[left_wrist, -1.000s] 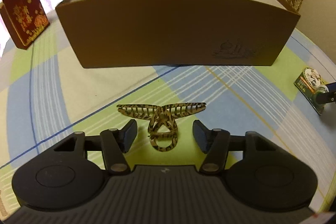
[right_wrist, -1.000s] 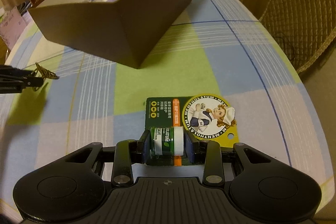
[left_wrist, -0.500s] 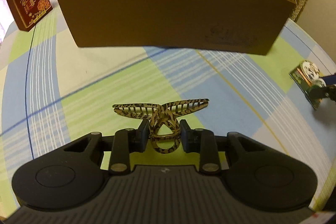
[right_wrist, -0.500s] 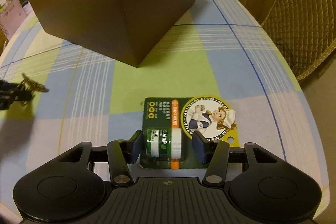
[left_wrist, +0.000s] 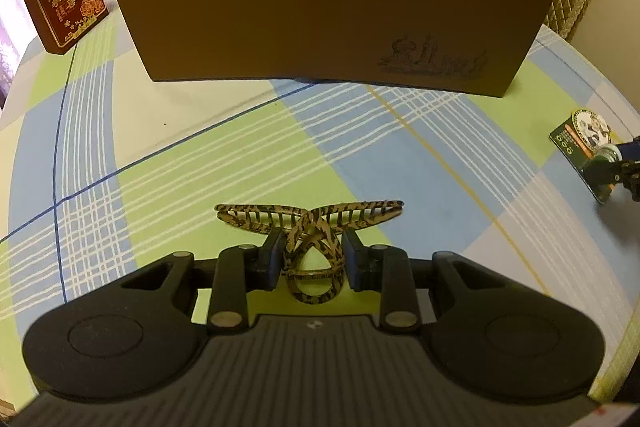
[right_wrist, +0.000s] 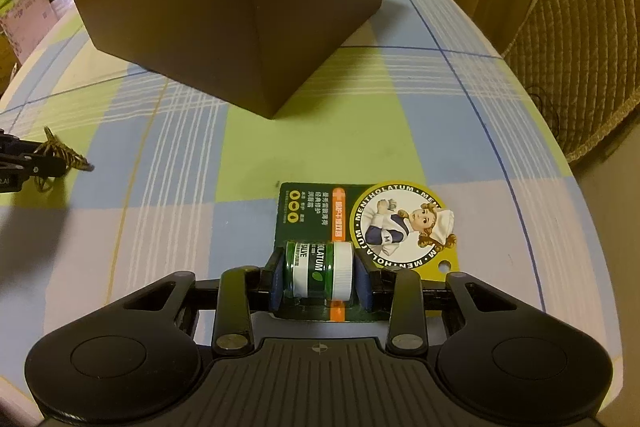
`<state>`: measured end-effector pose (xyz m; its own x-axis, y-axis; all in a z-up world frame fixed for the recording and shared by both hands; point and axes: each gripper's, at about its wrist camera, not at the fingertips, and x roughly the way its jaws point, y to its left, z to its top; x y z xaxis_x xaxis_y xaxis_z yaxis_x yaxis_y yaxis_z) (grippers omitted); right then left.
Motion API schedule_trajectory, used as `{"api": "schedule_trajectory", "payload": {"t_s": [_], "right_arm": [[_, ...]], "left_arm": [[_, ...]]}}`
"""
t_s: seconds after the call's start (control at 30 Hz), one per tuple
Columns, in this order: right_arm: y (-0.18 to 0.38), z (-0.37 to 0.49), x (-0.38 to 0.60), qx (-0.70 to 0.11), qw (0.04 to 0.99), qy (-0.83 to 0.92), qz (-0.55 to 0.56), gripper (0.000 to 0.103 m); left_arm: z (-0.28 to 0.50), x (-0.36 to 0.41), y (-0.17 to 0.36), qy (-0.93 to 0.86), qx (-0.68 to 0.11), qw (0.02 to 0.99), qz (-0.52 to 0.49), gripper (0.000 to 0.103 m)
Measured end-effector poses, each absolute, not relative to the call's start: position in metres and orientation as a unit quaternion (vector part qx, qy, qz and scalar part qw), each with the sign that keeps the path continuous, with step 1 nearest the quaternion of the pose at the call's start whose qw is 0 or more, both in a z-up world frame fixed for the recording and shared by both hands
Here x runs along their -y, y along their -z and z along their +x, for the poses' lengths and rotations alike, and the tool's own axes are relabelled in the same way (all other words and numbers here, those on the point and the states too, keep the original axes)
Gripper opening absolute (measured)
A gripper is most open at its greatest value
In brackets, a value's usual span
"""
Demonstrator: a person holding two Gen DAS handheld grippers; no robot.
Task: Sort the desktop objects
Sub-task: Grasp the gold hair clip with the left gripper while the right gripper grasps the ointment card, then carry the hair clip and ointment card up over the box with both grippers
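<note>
Both grippers are taking hold at once, each with an object bound for the brown cardboard box point(left_wrist: 332, 27) that stands open-topped toward the far edge of the checked tablecloth point(left_wrist: 168, 187). The left gripper point(left_wrist: 310, 259) has just been closing, and its pads now clamp the looped handle of the tortoiseshell hair claw point(left_wrist: 310, 223), which lies in front of the box's long wall with its toothed wings spread above the fingers. The right gripper point(right_wrist: 320, 277) has just been closing too, and now squeezes the small green salve jar point(right_wrist: 318, 273) fixed to its printed backing card point(right_wrist: 372, 223), near the table's right edge, well apart from the box corner. To do this well, I judge each lift should go straight up before travelling: the claw's handle is springy and could twist loose, and the card may sag and catch the box rim.
</note>
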<state>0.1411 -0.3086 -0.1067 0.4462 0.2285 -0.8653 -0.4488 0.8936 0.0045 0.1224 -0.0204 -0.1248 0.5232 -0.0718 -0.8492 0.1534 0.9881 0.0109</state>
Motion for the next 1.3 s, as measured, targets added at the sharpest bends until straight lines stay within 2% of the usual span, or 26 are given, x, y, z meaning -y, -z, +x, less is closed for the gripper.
{"api": "schedule_trajectory", "payload": {"t_s": [0.53,1.3], "right_arm": [[0.063,0.134,0.299,-0.444,0.857,-0.239,-0.106,0.032],[-0.03,0.16,0.263,-0.331,0.872,-0.343,-0.111,0.032]], "left_arm": [[0.101,0.026,0.089,0.081,-0.462,0.882,0.05,0.026],[0.108,0.024,0.002,0.088,-0.365,0.925,0.061,0.026]]}}
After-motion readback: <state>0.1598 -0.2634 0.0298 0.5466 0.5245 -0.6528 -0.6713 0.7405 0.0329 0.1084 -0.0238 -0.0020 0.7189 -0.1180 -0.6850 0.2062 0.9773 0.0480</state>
